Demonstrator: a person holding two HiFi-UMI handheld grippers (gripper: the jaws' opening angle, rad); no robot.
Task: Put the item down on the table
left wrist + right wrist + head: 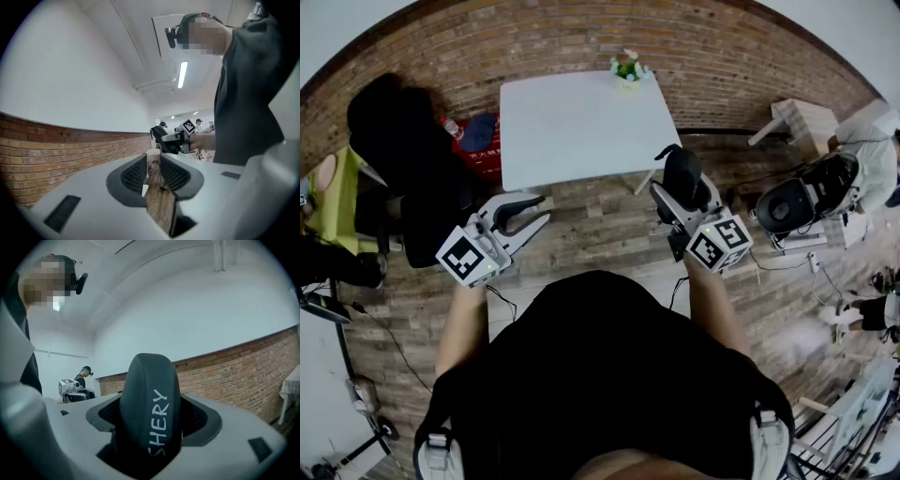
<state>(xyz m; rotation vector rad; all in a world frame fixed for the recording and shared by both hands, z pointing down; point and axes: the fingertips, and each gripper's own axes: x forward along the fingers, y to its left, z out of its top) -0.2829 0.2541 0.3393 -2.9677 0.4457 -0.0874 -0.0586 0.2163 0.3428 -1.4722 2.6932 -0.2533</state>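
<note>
Black and rounded, with white lettering "SHERY" along its side, the item [149, 380] stands between the jaws of the right gripper [155, 414], which are spread wide and clamp it from both sides; the dark meshed pads [199, 416] press against its flanks. The item's top rises well above the jaws. In the head view it is up in the air, over the wood floor [600, 234], just beside the near right corner of the table [572, 131] and not resting on the top. The gripper's marker cube [719, 246] sits behind it, towards the person's forearm.

The left gripper [153, 168] has its jaws apart, with nothing between them: only floor boards show through the gap. It is held out level over the floor, near the table's near left corner and well apart from the right gripper, its own cube [472, 258] at the back.

The table is white and square. A small plant [628, 68] stands at its far edge, close to the brick wall [581, 37]. A black chair [403, 141] stands to the table's left, with a red bag [478, 141] between the two. At the right of the room another person [862, 159] is bent over some gear
</note>
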